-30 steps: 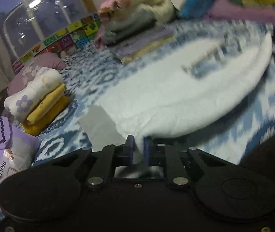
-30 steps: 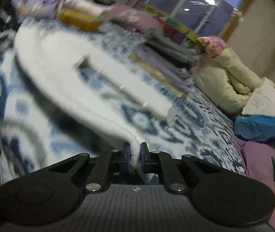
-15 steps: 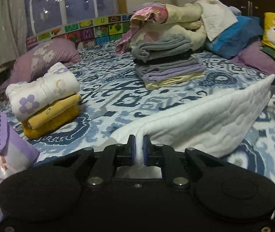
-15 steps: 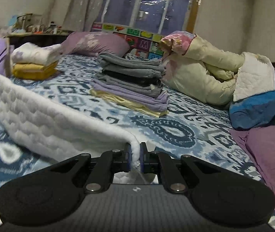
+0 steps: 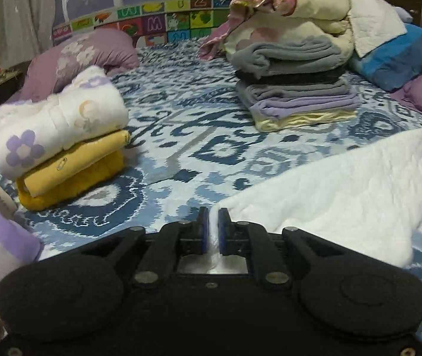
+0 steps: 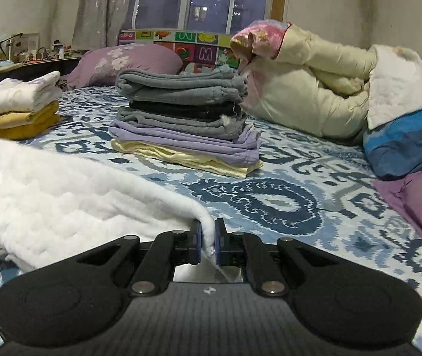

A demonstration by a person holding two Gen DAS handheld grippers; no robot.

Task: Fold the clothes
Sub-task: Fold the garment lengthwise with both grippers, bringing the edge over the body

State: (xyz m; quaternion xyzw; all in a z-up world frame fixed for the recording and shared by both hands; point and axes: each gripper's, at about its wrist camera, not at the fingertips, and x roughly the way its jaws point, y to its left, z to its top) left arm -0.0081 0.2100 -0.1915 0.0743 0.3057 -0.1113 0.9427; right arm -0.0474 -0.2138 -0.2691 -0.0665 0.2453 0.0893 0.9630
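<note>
My left gripper (image 5: 213, 226) and right gripper (image 6: 207, 237) each pinch a white quilted garment (image 5: 344, 190) corner, stretching its edge taut toward three o'clock for folding

Garment (image 5: 344, 195) lies on the bed (image 5: 199, 136), folded stacks (image 5: 297, 89) behind it.

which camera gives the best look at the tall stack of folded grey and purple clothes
The right wrist view: the folded stack sits near centre, every layer distinct from grey top to pale yellow bottom. The left wrist view shows the same stack farther right, partly merging with the bedding pile behind.
</note>
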